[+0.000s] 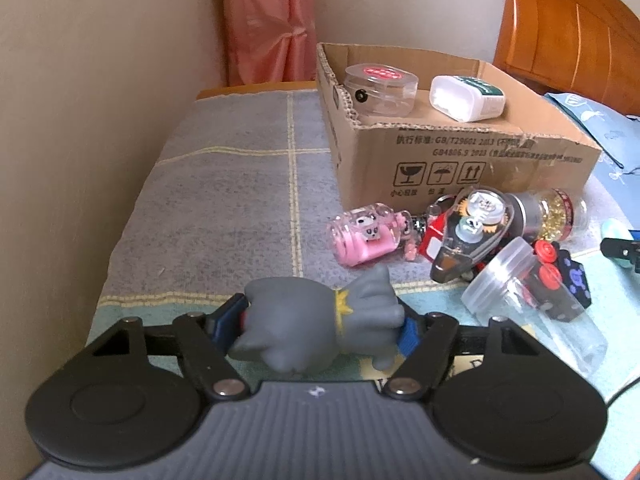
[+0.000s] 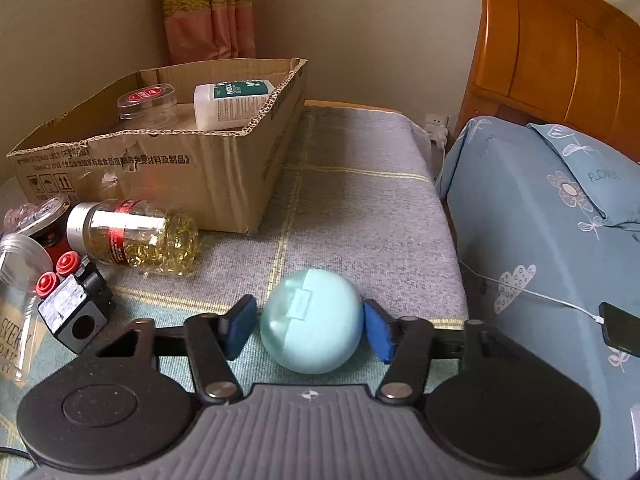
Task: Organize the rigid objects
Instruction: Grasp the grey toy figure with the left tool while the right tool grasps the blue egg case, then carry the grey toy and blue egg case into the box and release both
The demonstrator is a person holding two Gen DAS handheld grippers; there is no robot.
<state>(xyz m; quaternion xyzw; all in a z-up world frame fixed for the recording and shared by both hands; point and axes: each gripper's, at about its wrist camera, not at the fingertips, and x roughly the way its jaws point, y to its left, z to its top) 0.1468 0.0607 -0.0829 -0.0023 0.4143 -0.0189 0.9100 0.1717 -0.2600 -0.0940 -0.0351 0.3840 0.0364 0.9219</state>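
A grey checked blanket (image 1: pixel 224 184) covers the bed. On it, the left gripper (image 1: pixel 320 326) pinches a grey toy figure (image 1: pixel 316 322) between its blue pads. The right gripper (image 2: pixel 310 326) brackets a pale blue ball (image 2: pixel 312 320); the right pad touches it, while the left shows a slight gap. Beyond both sits a cardboard box (image 1: pixel 460 160) holding a clear jar (image 1: pixel 380 88) and a white bottle (image 1: pixel 466 98).

We read this as a home bedroom. A wooden headboard (image 2: pixel 560 60) stands at the right above bedding in blue floral fabric (image 2: pixel 540 216), with a matching pillow (image 2: pixel 588 160). A pink and gold curtain (image 1: pixel 266 20) hangs in the corner between plain cream walls. A phone (image 2: pixel 622 330) lies charging on the bedding, its white cable running to a wall plug (image 2: pixel 436 124). The work surface is a grey checked blanket (image 2: pixel 352 208) bearing a cut-down cardboard box (image 1: pixel 460 156) and household oddments.
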